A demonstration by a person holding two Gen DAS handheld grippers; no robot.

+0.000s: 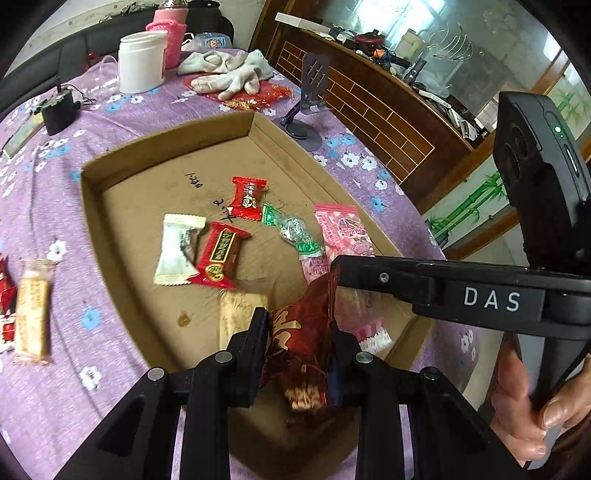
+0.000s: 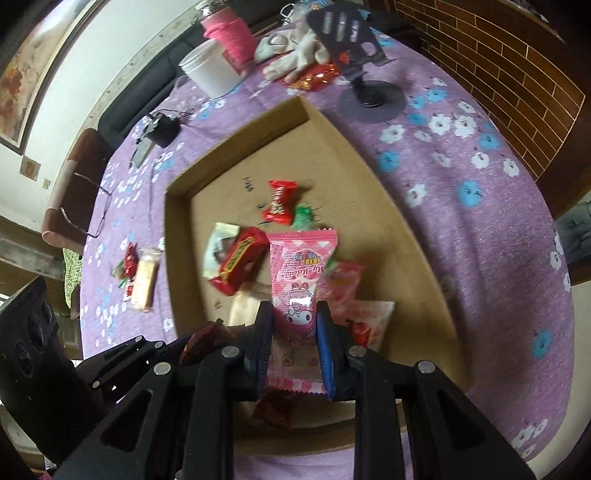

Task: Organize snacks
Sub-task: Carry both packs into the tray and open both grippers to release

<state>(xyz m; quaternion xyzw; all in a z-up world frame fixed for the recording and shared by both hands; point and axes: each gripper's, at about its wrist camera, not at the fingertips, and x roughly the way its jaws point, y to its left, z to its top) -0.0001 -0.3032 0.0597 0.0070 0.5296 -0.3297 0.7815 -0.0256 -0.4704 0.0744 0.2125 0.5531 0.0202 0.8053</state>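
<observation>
Nearest the left wrist camera, the left gripper (image 1: 300,332) is clamped on a dark red snack packet (image 1: 304,354) with gold lettering, held above the near corner of the cardboard tray (image 1: 92,206). In the right wrist view, the right gripper (image 2: 294,325) pinches a pink cartoon-print snack packet (image 2: 297,273) at its lower half, its sealed top standing up over the tray's near side; a hand (image 1: 524,413) grips that tool's handle at the left view's right edge. Just beyond the left jaws a pale beige bar (image 1: 236,314) lies on the tray floor, then a white wrapper (image 1: 177,249) touching a red bar with a dark label (image 1: 221,254), a green-and-silver candy (image 1: 291,230) beside another pink packet (image 1: 341,227), and farther in a small red sachet (image 1: 246,197). Outside the tray, on the purple flowered tablecloth (image 1: 66,398), a wrapped wafer bar (image 1: 33,310) rests at the left. At the far side stand a white tub (image 1: 142,61), a pink cup (image 1: 171,35), white gloves (image 1: 229,72) and a black phone stand (image 1: 308,99).
</observation>
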